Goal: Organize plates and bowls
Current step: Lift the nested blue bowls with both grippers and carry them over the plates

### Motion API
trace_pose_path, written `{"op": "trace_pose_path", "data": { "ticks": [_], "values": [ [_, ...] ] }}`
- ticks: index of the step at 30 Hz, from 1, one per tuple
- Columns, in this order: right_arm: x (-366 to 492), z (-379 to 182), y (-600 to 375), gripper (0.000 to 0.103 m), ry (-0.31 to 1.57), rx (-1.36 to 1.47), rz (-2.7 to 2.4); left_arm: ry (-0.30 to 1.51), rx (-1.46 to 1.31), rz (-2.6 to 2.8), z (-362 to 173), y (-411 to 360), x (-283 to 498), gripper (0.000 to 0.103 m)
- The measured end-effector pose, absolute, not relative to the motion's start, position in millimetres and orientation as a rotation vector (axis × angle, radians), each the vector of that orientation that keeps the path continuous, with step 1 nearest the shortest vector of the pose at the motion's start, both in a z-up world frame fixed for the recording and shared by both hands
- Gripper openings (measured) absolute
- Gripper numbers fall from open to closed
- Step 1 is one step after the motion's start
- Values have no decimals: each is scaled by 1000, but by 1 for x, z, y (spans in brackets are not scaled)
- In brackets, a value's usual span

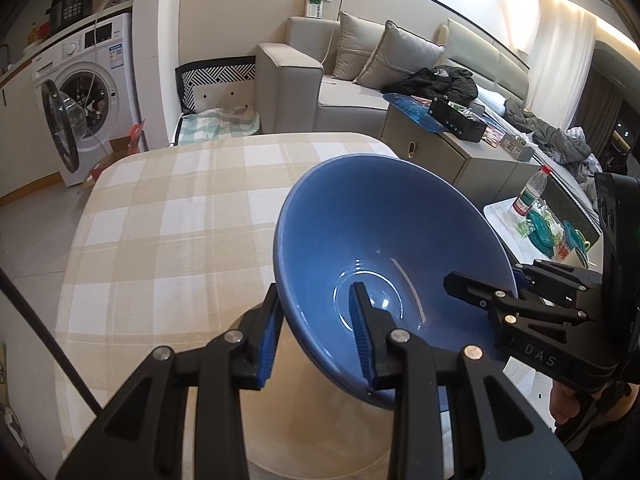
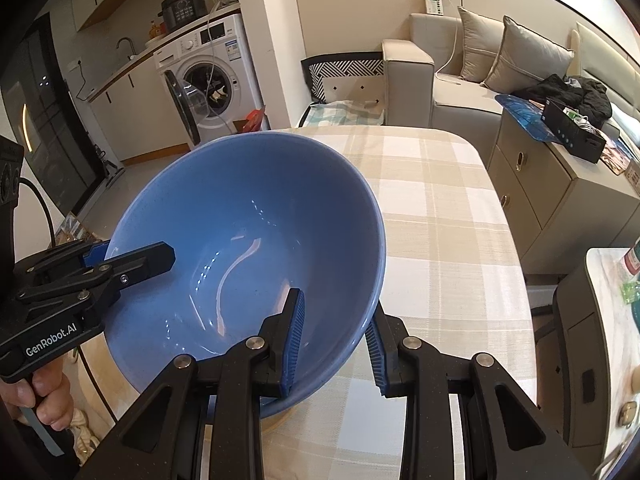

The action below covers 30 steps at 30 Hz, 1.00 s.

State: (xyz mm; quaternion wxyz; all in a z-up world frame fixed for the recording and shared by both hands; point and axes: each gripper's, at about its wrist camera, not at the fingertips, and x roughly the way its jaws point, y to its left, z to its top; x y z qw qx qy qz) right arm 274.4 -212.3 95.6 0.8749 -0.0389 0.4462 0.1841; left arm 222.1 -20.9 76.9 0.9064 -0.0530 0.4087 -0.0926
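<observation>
Nearest, the left gripper (image 1: 318,334) is seen clamped on the rim of a blue bowl (image 1: 384,232): one ribbed blue pad lies inside the wall, the other outside, its fingers (image 1: 362,328) narrowly set. The right gripper (image 2: 338,346) is closed the same way on the opposite rim, one finger inside the glazed wall and one outside. The bowl is thus held between both grippers, tilted, above the worktop (image 1: 172,216), with its smooth, glossy, deep conical interior turned toward the cameras. A hand (image 2: 44,396) is seen wrapped round the left gripper's handle.

The worktop is covered with a beige and white checked cloth and has rounded corners. Beyond it, a grey upholstered sofa (image 1: 316,80) with two cushions is seen. To the left, a white washing machine (image 1: 86,96) stands with its round door open. To the right, a low cabinet (image 1: 448,156) carries a black box.
</observation>
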Motion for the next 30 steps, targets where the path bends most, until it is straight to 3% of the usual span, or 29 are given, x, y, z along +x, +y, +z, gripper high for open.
{"op": "trace_pose_path", "data": {
  "ticks": [30],
  "values": [
    [257,51,-165,30,1020,-136,451,921,-150,-115,37,15,194,32]
  ]
}}
